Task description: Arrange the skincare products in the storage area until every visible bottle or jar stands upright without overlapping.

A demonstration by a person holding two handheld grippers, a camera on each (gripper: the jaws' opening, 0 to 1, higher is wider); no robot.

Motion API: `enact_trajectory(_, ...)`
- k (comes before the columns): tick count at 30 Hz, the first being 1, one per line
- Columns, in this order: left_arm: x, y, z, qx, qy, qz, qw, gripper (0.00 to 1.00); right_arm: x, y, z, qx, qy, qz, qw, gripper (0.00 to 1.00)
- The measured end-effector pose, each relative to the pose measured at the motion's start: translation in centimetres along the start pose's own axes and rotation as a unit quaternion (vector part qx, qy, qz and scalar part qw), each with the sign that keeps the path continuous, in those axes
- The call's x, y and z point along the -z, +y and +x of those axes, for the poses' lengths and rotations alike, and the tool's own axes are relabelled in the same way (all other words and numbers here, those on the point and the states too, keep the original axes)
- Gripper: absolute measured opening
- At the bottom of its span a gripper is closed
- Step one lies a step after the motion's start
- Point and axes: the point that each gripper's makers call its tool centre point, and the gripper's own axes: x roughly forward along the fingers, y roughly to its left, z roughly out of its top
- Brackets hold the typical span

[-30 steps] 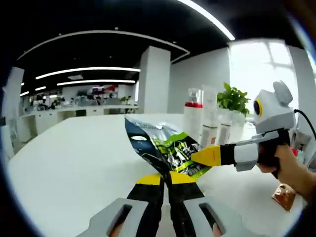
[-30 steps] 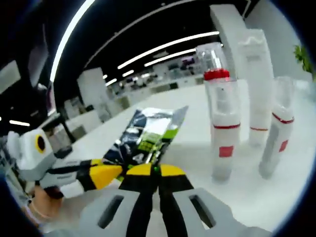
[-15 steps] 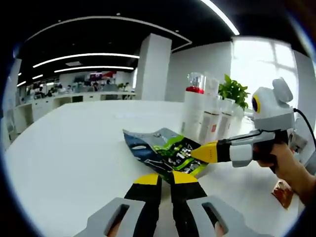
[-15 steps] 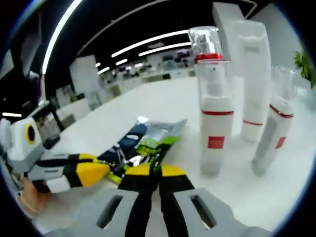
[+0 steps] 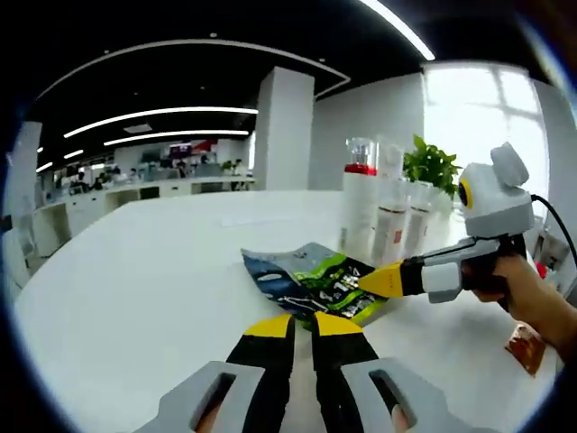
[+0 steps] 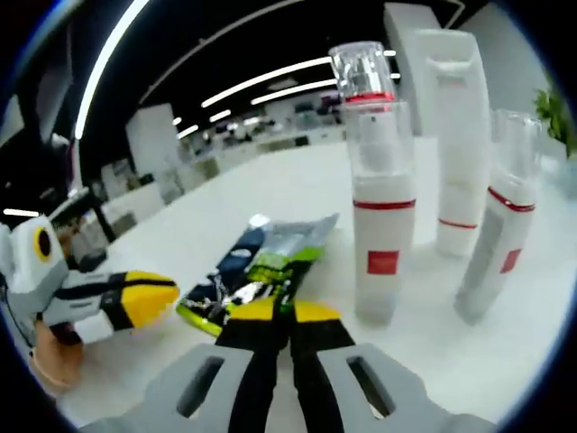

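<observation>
Print on the sachet [image 5: 315, 281] and bottle labels [image 6: 382, 262] is too small to read.

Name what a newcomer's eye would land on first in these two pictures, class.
Probably the glossy green and dark sachet lying flat on the white table, with the right tongs shut on its edge. Behind it stand three upright white bottles, the nearest a red-banded pump bottle with a clear cap.

A glossy, crinkled foil-like sachet [image 5: 311, 281] lies on a smooth matt white table [image 5: 135, 289]. Beside the sachet stand white plastic bottles [image 6: 381, 244] with clear, shiny caps [image 6: 362, 70]. Matt yellow-and-black plastic tips the right gripper [image 6: 281, 317].
</observation>
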Motion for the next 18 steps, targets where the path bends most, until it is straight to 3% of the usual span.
enact_trajectory(1, -0.6, 0.6, -0.3, -0.015, -0.02, 0.009, 0.9996, 0.05, 0.0, -0.1, 0.0, -0.001, 0.002, 0.001, 1.0, 0.02)
enact_trajectory(4, -1.7, 0.8, -1.1, -0.012, -0.051, -0.013, 0.9985, 0.06, 0.2, 0.0, -0.1, -0.015, 0.004, 0.027, 0.9995, 0.02)
enact_trajectory(6, -1.2, -0.6, -1.7, -0.009, -0.052, -0.016, 0.9985, 0.06, 0.2, 0.0, -0.2, -0.019, 0.006, 0.036, 0.9991, 0.01)
enact_trajectory(8, -1.2, 0.1, -1.4, -0.008, -0.053, -0.01, 0.9985, 0.06, 0.2, 0.0, -0.2, -0.022, 0.007, 0.04, 0.9989, 0.01)
enact_trajectory(10, -0.9, -0.5, -0.7, 0.0, -0.044, 0.0, 0.999, 0.06, 0.3, 0.2, -0.2, -0.026, 0.007, 0.037, 0.9989, 0.01)
enact_trajectory(13, 0.3, -1.9, 0.1, 0.033, -0.006, 0.018, 0.9993, 0.1, 0.3, 0.4, 0.0, -0.036, 0.007, 0.036, 0.9987, 0.01)
enact_trajectory(16, 0.2, -1.1, 1.5, 0.018, 0.004, 0.065, 0.9977, 0.13, 0.4, 0.5, 0.0, -0.038, 0.009, 0.037, 0.9985, 0.01)
enact_trajectory(18, 0.5, -1.2, 1.8, 0.019, 0.011, 0.073, 0.9971, 0.13, 0.5, 0.6, -0.1, -0.037, 0.011, 0.038, 0.9985, 0.01)
